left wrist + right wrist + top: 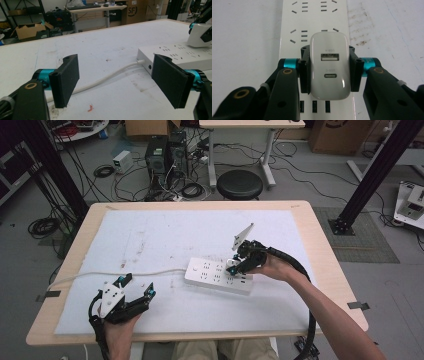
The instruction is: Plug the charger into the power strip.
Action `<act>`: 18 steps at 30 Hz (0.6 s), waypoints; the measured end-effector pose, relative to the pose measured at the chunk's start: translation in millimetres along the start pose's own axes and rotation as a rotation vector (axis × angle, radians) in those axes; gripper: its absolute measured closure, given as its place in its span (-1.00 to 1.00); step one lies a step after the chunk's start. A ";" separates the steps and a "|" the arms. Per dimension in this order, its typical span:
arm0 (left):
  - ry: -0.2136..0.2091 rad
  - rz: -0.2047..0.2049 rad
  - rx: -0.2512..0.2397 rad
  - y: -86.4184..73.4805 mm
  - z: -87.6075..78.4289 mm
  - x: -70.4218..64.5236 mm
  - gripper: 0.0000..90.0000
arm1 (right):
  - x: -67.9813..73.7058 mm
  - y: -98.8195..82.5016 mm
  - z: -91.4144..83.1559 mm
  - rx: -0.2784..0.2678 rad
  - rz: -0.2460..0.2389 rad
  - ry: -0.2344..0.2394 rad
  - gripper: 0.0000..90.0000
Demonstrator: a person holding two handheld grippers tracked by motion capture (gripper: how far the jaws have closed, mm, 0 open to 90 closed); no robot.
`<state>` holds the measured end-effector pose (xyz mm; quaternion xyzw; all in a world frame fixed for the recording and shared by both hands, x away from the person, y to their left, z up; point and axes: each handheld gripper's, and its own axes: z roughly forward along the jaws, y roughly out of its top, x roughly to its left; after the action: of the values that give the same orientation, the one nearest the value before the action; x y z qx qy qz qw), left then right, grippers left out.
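Observation:
A white power strip (218,276) lies in the middle of the white mat, its cord (125,273) running off to the left. My right gripper (235,265) is shut on a white USB charger (329,65), which sits over the strip's sockets (314,20) near its right end; whether its prongs are in a socket is hidden. The same charger (197,35) and strip (180,53) appear at the right of the left gripper view. My left gripper (136,287) rests open near the front left of the mat, nothing between its pads (65,80), with the cord (105,78) lying just beyond them.
The white mat (165,235) covers most of the wooden table (320,235). A black stool (239,184) stands beyond the far edge, with computer cases (165,152) and cables on the floor. A black frame post (372,175) rises at the right.

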<state>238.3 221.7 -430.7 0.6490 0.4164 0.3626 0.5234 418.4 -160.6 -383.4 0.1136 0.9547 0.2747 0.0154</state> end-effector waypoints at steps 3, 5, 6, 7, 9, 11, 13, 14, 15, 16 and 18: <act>-0.001 0.003 -0.001 0.7 0.2 0.4 -0.50 | 0.5 0.1 -0.1 0.003 -0.006 0.000 0.42; -0.001 0.003 0.000 1.0 -0.1 0.8 -0.50 | 3.4 2.0 0.5 0.017 -0.037 -0.017 0.42; 0.000 0.002 0.000 1.0 -0.1 0.9 -0.50 | 2.5 1.5 0.5 0.014 -0.041 -0.013 0.42; 0.000 0.001 0.000 1.1 -0.4 1.0 -0.50 | 2.5 1.0 0.7 0.011 -0.043 -0.010 0.42; 0.001 0.001 -0.004 1.3 -1.0 1.2 -0.50 | 1.7 0.6 1.0 0.006 -0.057 -0.007 0.42; 0.006 0.000 0.001 0.9 -4.1 2.7 -0.50 | 1.1 0.5 1.7 0.003 -0.074 -0.008 0.42; 0.011 -0.003 0.002 0.4 -5.4 3.4 -0.50 | 0.6 0.3 2.0 0.002 -0.073 -0.002 0.42; 0.010 -0.002 0.003 0.5 -5.9 3.9 -0.50 | 1.4 0.2 2.4 0.000 -0.077 -0.009 0.42; 0.014 -0.005 -0.002 0.7 -6.7 3.9 -0.50 | 2.2 -0.3 2.6 -0.003 -0.080 -0.014 0.42; 0.015 -0.001 -0.001 0.9 -7.2 4.1 -0.50 | 2.6 -0.5 2.7 -0.004 -0.079 -0.019 0.42; 0.016 -0.001 -0.001 1.1 -7.8 3.9 -0.50 | 5.8 -0.1 2.8 0.003 -0.081 -0.037 0.42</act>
<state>232.9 228.2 -428.0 0.6454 0.4209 0.3678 0.5205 413.0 -157.9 -385.7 0.0796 0.9585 0.2703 0.0439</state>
